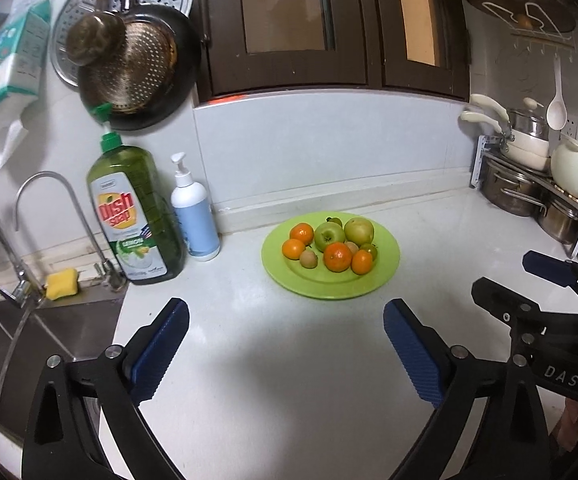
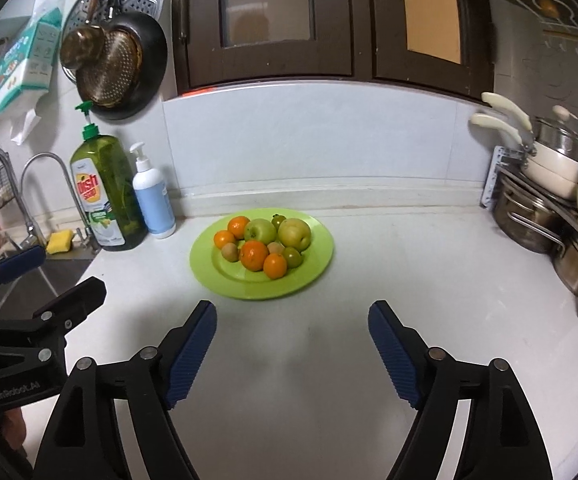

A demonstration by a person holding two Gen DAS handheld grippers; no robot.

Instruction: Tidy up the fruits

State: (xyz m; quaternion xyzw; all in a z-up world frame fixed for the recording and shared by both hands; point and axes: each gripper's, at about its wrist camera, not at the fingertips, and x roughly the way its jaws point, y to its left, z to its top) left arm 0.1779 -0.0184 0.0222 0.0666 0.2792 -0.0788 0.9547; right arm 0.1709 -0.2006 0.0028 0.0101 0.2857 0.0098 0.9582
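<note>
— Fruits (image 1: 331, 246), where? Heaped together on green plate (image 1: 385, 276), mid tabletop (image 1: 289, 360), near back wall: oranges, green apples, small brownish ones.

— Grippers? Left gripper (image 1: 285, 344) and right gripper (image 2: 291, 344) both short of plate, jaws apart, holding nothing.

— Step in hand? Unsettled: fits fruit awaiting sorting, or already gathered.

— Next move? Not to be judged from this.

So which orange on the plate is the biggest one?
The orange in the middle of the green plate, at the front of the pile. It is clearly bigger than the three other oranges around it.
</note>
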